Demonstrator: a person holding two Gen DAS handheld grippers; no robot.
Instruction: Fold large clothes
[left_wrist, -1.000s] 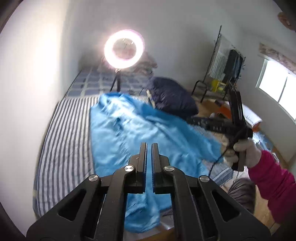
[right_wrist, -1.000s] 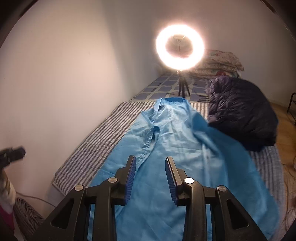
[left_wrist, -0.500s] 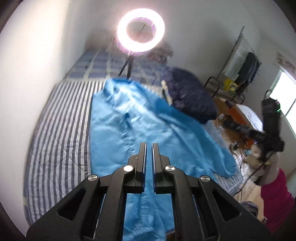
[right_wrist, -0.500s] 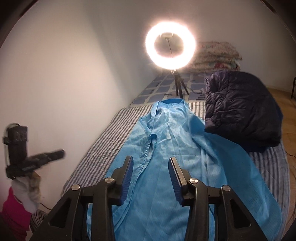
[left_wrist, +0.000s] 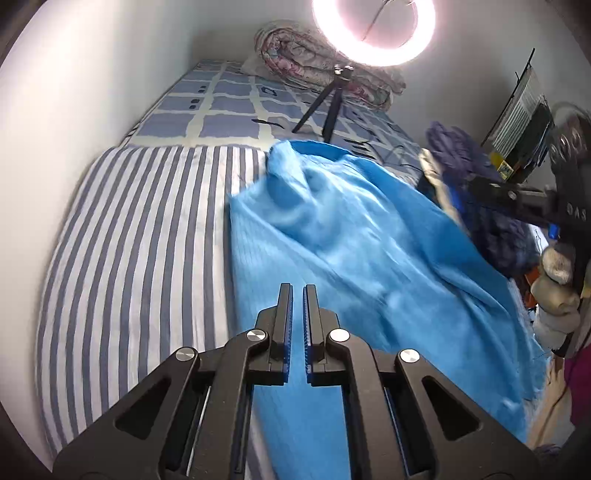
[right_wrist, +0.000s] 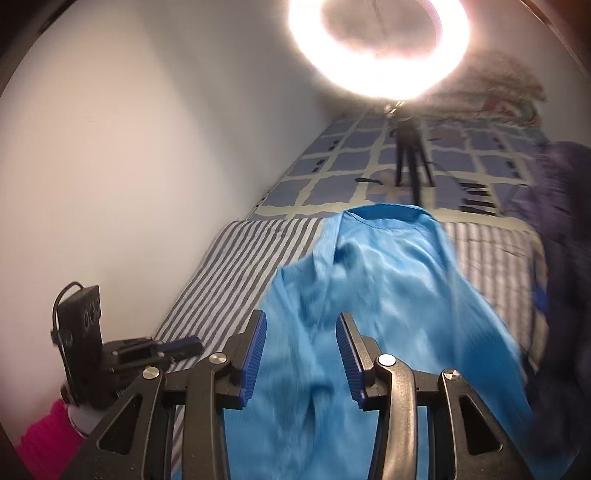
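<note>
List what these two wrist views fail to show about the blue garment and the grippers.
- Blue garment: its near hem is hidden behind the left gripper in the left wrist view; motion blur smears its folds in both views.
- Its sleeves: cannot be picked out.
- Right gripper: whether its fingers touch the cloth is unclear.
- Ring light: glare hides the wall behind it.

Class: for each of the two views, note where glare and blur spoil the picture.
Left wrist view: ring light flares at the top; blue garment smeared. Right wrist view: ring light blows out white; garment and dark jacket blurred.
</note>
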